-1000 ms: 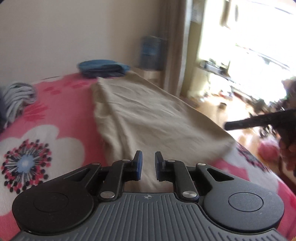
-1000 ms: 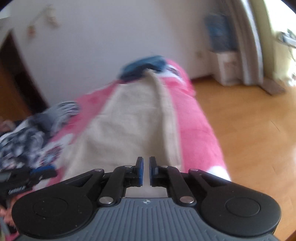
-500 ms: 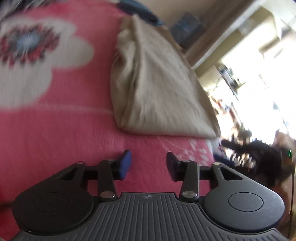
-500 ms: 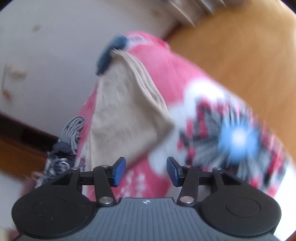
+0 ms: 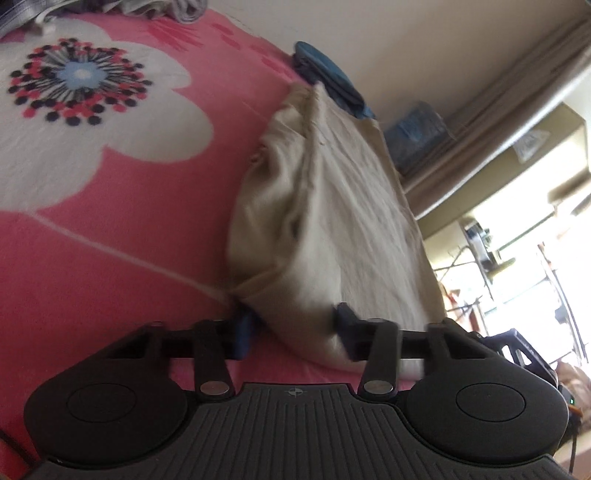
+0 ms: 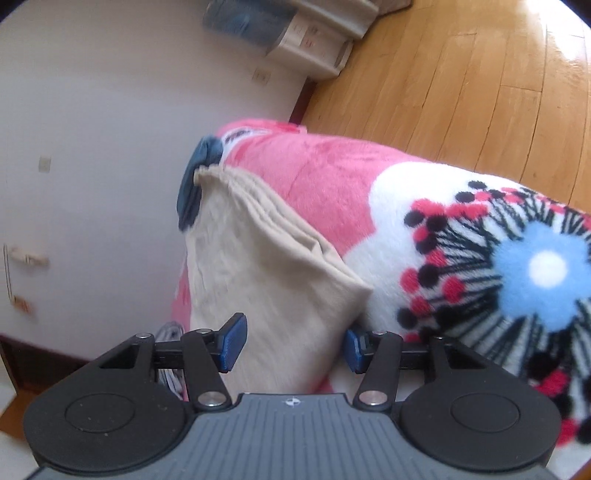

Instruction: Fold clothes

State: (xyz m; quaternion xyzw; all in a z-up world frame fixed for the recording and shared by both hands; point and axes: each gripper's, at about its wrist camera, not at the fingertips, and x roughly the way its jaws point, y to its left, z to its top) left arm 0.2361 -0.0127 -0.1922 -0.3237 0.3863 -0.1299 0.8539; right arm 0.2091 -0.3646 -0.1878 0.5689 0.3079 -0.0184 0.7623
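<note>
Covering the bed, a pink plush blanket point(image 6: 332, 173) printed with large white flowers is the work surface; beyond its edge lie wood floorboards point(image 6: 461, 74) and a pale wall point(image 6: 92, 129). One folded beige cloth garment point(image 5: 332, 221) lies lengthwise on the blanket. The left gripper point(image 5: 293, 332) is spread wide, its jaws straddling the garment's near corner without clamping it. The right gripper point(image 6: 293, 341) is likewise released, its jaws apart on either side of the garment's other near corner. At the garment's far end, touching it, sits one folded dark blue garment point(image 5: 328, 77). Farther left of the beige garment, a heap of grey clothes point(image 5: 110, 9) is only partly visible.
</note>
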